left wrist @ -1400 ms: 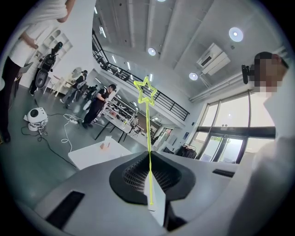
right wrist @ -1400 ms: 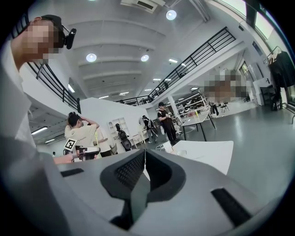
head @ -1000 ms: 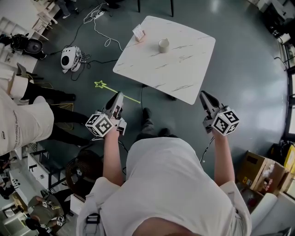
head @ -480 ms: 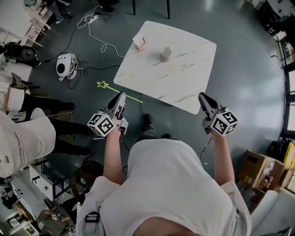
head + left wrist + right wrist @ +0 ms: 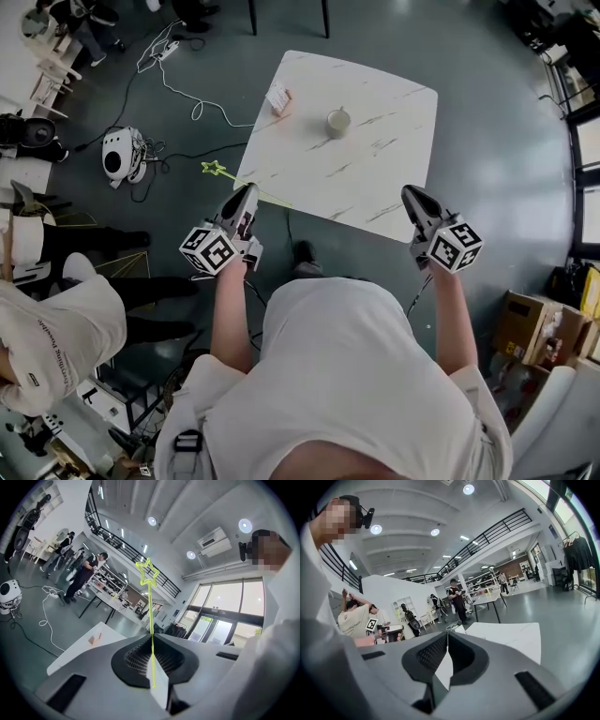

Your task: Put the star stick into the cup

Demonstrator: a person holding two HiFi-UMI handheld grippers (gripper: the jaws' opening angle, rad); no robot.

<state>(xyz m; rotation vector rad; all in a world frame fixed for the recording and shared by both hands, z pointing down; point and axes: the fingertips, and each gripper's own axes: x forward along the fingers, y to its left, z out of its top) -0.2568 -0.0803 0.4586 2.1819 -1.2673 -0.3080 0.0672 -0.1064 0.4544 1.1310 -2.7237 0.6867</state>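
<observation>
A thin yellow-green star stick [image 5: 228, 178] juts forward and left from my left gripper [image 5: 247, 194], which is shut on its lower end. In the left gripper view the stick [image 5: 150, 616] rises straight from between the closed jaws [image 5: 151, 638], with the outlined star [image 5: 147, 571] at its top. The pale cup [image 5: 337, 122] stands upright near the middle of the white marble table [image 5: 375, 159], well ahead of both grippers. My right gripper [image 5: 413, 197] hovers at the table's near right edge, shut with nothing in it [image 5: 447, 634].
A small pink card stand [image 5: 278, 98] sits on the table's left part. On the floor to the left lie a white round device [image 5: 122, 155] and cables [image 5: 178, 89]. A person [image 5: 56, 328] stands at the left. Cardboard boxes [image 5: 525, 328] are at the right.
The table and cup have drawn nearer to both grippers. The star now lies close to the table's left edge. Both grippers have kept their state.
</observation>
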